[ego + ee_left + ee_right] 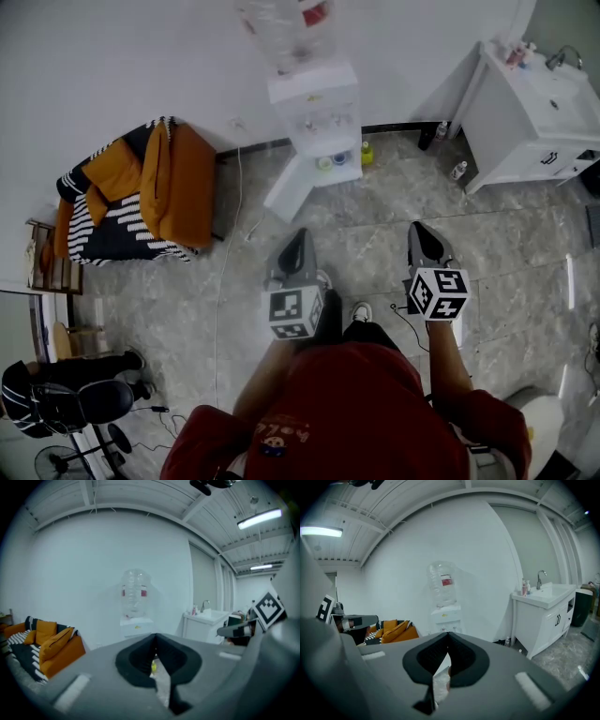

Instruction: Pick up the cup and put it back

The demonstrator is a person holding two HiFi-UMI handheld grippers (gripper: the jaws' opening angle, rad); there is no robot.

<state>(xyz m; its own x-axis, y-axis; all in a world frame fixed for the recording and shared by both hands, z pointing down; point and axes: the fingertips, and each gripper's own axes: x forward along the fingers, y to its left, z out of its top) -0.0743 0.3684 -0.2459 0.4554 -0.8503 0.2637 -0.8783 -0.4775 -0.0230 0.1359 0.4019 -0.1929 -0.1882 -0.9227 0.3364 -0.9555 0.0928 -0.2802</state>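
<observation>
A grey stone floor is seen running to a white wall, where a water dispenser point(314, 117) stands. What look like small cups point(330, 161) are kept on its low shelf; which one is meant cannot be told. A cup could be knocked off that shelf if it is reached with the jaws unopened. The left gripper point(299, 240) and right gripper point(418, 232) are held well short of the dispenser, both fully closed with nothing gripped.

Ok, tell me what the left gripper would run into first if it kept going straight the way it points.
Most likely the white water dispenser: the left gripper, jaws shut, aims at it across the floor. Depth is unclear, so it might meet the floor first.
</observation>
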